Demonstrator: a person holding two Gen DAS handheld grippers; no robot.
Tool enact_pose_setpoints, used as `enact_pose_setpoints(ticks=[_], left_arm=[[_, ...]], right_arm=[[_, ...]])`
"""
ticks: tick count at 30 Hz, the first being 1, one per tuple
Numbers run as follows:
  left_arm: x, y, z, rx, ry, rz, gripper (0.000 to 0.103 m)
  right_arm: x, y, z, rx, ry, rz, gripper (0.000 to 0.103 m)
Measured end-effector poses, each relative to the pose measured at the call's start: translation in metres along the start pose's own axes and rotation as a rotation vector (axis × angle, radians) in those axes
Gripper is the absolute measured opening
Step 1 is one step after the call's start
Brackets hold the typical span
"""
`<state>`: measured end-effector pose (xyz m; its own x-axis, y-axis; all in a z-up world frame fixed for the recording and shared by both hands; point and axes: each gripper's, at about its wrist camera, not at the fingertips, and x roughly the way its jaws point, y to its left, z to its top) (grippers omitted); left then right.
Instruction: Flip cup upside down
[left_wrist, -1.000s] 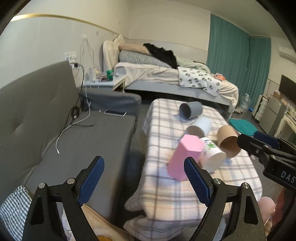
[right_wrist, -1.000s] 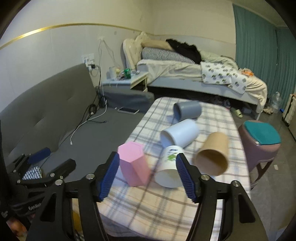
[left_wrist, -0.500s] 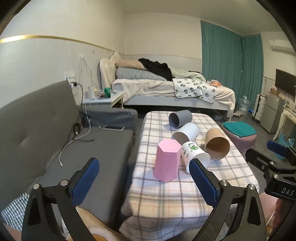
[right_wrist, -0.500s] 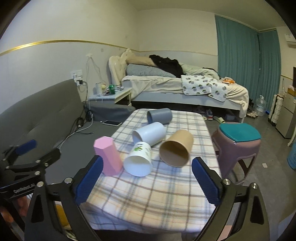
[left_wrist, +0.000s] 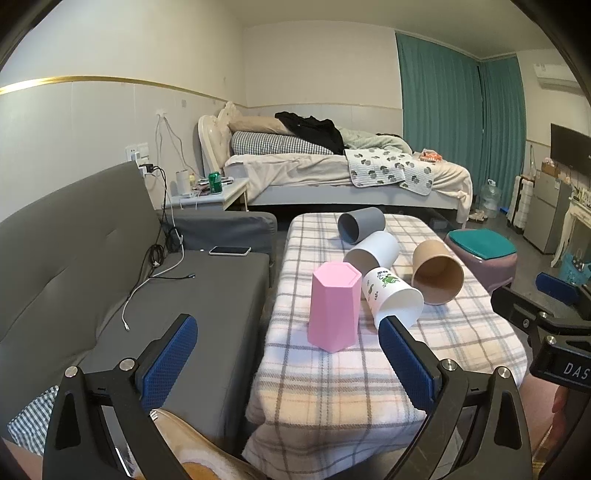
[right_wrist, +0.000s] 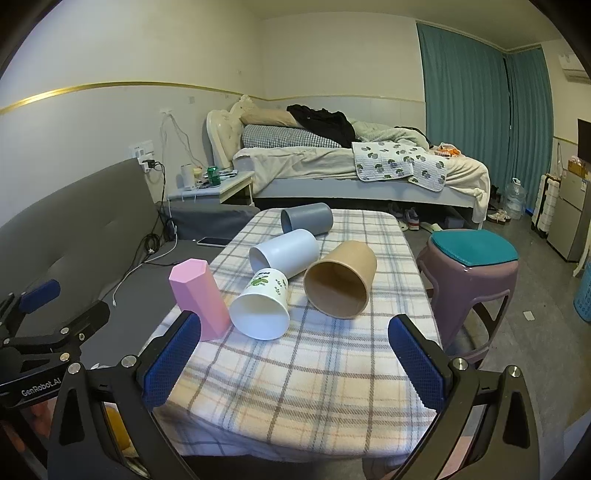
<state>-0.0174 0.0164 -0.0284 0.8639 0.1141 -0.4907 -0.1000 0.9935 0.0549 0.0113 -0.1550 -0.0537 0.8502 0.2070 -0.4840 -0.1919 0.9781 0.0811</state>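
A pink hexagonal cup (left_wrist: 334, 304) (right_wrist: 199, 297) stands mouth down on the checked table (left_wrist: 369, 369) (right_wrist: 325, 365). Four cups lie on their sides: a white printed cup (left_wrist: 391, 297) (right_wrist: 262, 306), a brown cup (left_wrist: 437, 271) (right_wrist: 341, 284), a plain white cup (left_wrist: 373, 251) (right_wrist: 284, 251) and a grey cup (left_wrist: 360, 223) (right_wrist: 306, 218). My left gripper (left_wrist: 286, 356) is open and empty, short of the table's near left corner. My right gripper (right_wrist: 293, 354) is open and empty above the table's near edge.
A grey sofa (left_wrist: 110, 266) with a phone (left_wrist: 229, 251) and cables runs along the table's left. A purple stool with a teal seat (right_wrist: 472, 258) stands at its right. A bed (right_wrist: 351, 170) and a bedside table (right_wrist: 221, 182) lie beyond.
Both grippers have pulled back from the cups and risen. The right gripper's jaws have opened wide. The pink cup stands mouth down, apart from both grippers.
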Motion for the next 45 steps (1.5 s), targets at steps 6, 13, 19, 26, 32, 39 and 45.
enact_pose_setpoints(ticks=[6, 13, 19, 26, 32, 39, 45], left_arm=[[0.0003, 0.0012, -0.0007, -0.002, 0.002, 0.001, 0.102], [-0.0008, 0.0012, -0.0009, -0.008, -0.004, 0.003, 0.102], [-0.0025, 0.0013, -0.0005, -0.012, -0.015, 0.016, 0.102], [-0.0039, 0.0009, 0.0006, -0.015, -0.010, 0.013, 0.102], [-0.0035, 0.0011, 0.0008, -0.016, -0.012, 0.012, 0.102], [-0.0034, 0.0012, 0.0010, -0.017, -0.010, 0.012, 0.102], [-0.0034, 0.0021, 0.0008, -0.016, -0.012, 0.011, 0.102]], right_arm=[[0.0000, 0.0015, -0.0009, -0.004, 0.002, 0.000, 0.102], [-0.0002, 0.0011, -0.0018, -0.004, 0.004, -0.001, 0.102], [-0.0007, 0.0008, -0.0025, -0.003, 0.007, 0.001, 0.102], [0.0001, 0.0002, -0.0026, -0.002, 0.009, 0.001, 0.102], [0.0002, 0.0002, -0.0031, -0.003, 0.010, 0.001, 0.102], [0.0003, 0.0002, -0.0030, -0.003, 0.009, 0.000, 0.102], [0.0002, 0.0005, -0.0029, -0.003, 0.008, -0.001, 0.102]])
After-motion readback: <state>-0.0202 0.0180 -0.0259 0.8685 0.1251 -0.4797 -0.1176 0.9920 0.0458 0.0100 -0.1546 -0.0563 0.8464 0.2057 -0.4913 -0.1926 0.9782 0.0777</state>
